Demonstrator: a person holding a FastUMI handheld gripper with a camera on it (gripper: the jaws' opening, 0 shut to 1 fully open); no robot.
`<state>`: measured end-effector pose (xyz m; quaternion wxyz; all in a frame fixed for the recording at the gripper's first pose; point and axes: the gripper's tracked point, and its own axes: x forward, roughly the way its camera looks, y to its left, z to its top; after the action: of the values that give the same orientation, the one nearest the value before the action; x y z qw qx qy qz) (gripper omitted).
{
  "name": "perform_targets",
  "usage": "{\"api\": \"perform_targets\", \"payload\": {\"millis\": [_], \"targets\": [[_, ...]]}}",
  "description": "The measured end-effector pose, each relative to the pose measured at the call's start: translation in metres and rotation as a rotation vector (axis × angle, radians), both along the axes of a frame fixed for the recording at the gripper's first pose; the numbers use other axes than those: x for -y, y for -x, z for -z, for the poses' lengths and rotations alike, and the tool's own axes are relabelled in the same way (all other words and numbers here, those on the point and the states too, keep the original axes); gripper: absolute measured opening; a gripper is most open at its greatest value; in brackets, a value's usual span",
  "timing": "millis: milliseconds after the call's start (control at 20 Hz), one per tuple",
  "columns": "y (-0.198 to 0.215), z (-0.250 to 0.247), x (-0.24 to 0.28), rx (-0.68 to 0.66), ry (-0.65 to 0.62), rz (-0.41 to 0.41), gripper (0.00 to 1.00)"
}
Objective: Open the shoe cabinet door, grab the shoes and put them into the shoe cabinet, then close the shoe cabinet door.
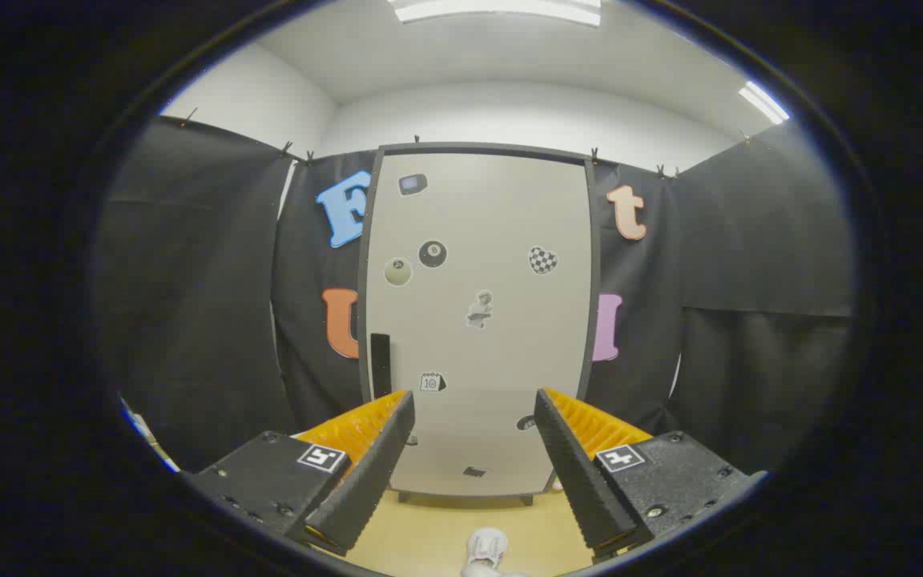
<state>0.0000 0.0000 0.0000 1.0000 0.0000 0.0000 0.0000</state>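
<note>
Nearest my camera, at the bottom of the frame, the gripper (473,413) has its two fingers spread wide with nothing between them. Low in the gap, at the bottom centre, lies a white shoe (487,551) on the pale yellow floor (421,537), closer to me than the cabinet.

Straight ahead, filling the centre of the frame, stands the shoe cabinet (481,320). Its grey door (509,361) looks flush and closed, dotted with small stickers. A dark vertical handle (380,362) sits on the door's left edge, in the lower centre-left, just above the tip of my left finger.

I judge that I am at the first step: the door is not yet opened and the shoe is still on the floor. The next move calls for bringing the spread fingers up and left to that handle, closing on it, and pulling the door outward. I would watch that the swinging door does not catch the shoe below it.
</note>
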Motion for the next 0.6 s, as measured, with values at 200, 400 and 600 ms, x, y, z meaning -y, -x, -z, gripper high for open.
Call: {"api": "perform_targets", "payload": {"millis": [200,400,600], "targets": [[-0.002,0.002,0.005,-0.008,-0.020,0.018,0.99],[-0.008,0.004,0.006,-0.007,-0.004,0.027,0.99],[-0.015,0.007,0.002,-0.011,-0.001,0.030,0.99]]}}
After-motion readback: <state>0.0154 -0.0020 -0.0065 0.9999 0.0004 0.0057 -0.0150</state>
